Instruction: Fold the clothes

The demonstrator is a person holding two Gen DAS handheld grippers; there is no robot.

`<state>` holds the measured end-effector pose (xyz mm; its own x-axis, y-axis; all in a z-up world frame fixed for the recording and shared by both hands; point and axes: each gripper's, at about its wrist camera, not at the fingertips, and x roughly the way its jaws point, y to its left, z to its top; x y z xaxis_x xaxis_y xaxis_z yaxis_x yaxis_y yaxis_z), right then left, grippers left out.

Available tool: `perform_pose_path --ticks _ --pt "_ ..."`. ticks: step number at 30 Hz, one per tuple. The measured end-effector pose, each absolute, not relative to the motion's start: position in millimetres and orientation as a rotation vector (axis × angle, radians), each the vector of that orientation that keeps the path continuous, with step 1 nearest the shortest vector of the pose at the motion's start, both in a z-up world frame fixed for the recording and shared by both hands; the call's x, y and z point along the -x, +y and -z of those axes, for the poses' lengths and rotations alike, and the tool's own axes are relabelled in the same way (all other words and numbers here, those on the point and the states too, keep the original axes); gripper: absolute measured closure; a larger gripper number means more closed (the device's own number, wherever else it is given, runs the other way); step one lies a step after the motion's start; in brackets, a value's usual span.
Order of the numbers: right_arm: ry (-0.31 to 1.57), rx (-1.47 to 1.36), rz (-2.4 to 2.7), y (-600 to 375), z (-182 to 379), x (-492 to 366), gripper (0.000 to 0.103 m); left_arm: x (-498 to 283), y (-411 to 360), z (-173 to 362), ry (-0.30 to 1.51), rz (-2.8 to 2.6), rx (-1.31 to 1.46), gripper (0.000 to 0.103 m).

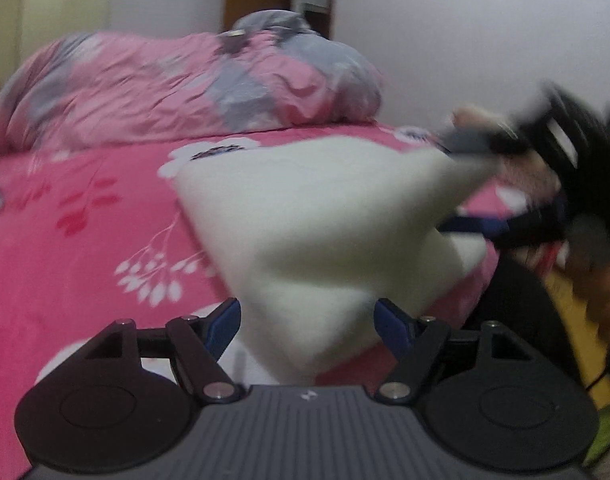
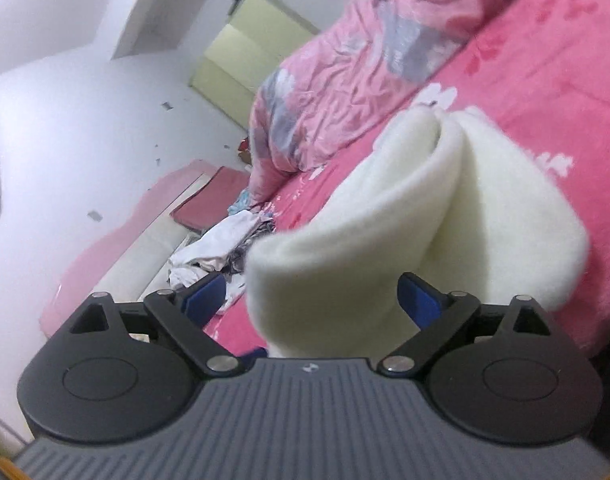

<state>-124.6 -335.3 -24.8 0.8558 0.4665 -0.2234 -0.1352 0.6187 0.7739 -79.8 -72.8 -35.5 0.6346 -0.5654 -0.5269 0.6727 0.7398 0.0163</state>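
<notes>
Over the pink flowered bed sheet (image 1: 77, 208), a cream fleece garment (image 1: 313, 232) hangs lifted between the two grippers, its far end lying on or just above the sheet. The left gripper (image 1: 307, 318) has one corner of it between its blue pads, the cloth bunched thick in the gap so the fingers stand partly apart around it. The right gripper (image 2: 313, 300) holds another edge the same way, a rolled fold of fleece (image 2: 385, 216) filling its jaws; from the left wrist view it shows as a dark blur (image 1: 545, 148) pulling a corner out to a point. The fleece looks soft, thick and light; I judge it will sag and curl rather than hold a crease, and will cling to itself more than slip, so corners or hem edges are the better places to grip, with the span kept taut between both hands. How far the folding has got cannot be settled: the cloth doubles over itself in the right wrist view, which would fit a fold being laid or a piece being shaken flat. A crumpled pink and grey quilt (image 1: 177, 88) is heaped at the far side of the bed, well apart. A loose pile of other clothes (image 2: 221, 248) lies off the bed's edge. Nothing on the sheet near the garment blocks it.
</notes>
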Motion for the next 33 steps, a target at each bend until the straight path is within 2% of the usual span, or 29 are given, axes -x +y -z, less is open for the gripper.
perform_pose_path --ticks 5,7,8,10,13,15,19,23,27,30,32,33 --pt "0.466 -0.841 -0.3 -329 24 98 0.036 87 -84 45 0.486 0.685 -0.317 0.031" --pt "0.475 -0.799 -0.286 -329 21 90 0.064 87 -82 45 0.494 0.689 -0.313 0.035" --pt "0.469 -0.767 -0.292 -328 15 89 0.071 87 -81 45 0.498 0.691 -0.31 0.036" --pt "0.437 -0.694 -0.325 -327 -1 89 0.077 87 -79 45 0.508 0.696 -0.302 0.039" --pt "0.39 -0.575 -0.355 -328 -17 95 0.078 86 -75 45 0.526 0.706 -0.282 0.039" --pt "0.421 -0.561 -0.321 -338 -1 94 0.079 83 -69 43 0.545 0.73 -0.239 0.039" --pt "0.475 -0.797 -0.304 -369 39 89 0.081 77 -56 39 0.585 0.782 -0.145 0.04" --pt "0.381 -0.749 -0.386 -367 8 85 0.081 69 -41 32 0.608 0.827 -0.017 0.031" --pt "0.376 -0.709 -0.37 -382 9 88 0.081 54 -33 29 0.63 0.808 0.142 0.029" --pt "0.376 -0.692 -0.332 -392 9 99 0.078 42 -46 34 0.667 0.76 0.118 0.028" --pt "0.377 -0.681 -0.307 -399 9 107 0.071 39 -52 38 0.676 0.753 0.105 0.027" --pt "0.377 -0.675 -0.295 -402 9 110 0.064 38 -53 39 0.68 0.752 0.107 0.027"
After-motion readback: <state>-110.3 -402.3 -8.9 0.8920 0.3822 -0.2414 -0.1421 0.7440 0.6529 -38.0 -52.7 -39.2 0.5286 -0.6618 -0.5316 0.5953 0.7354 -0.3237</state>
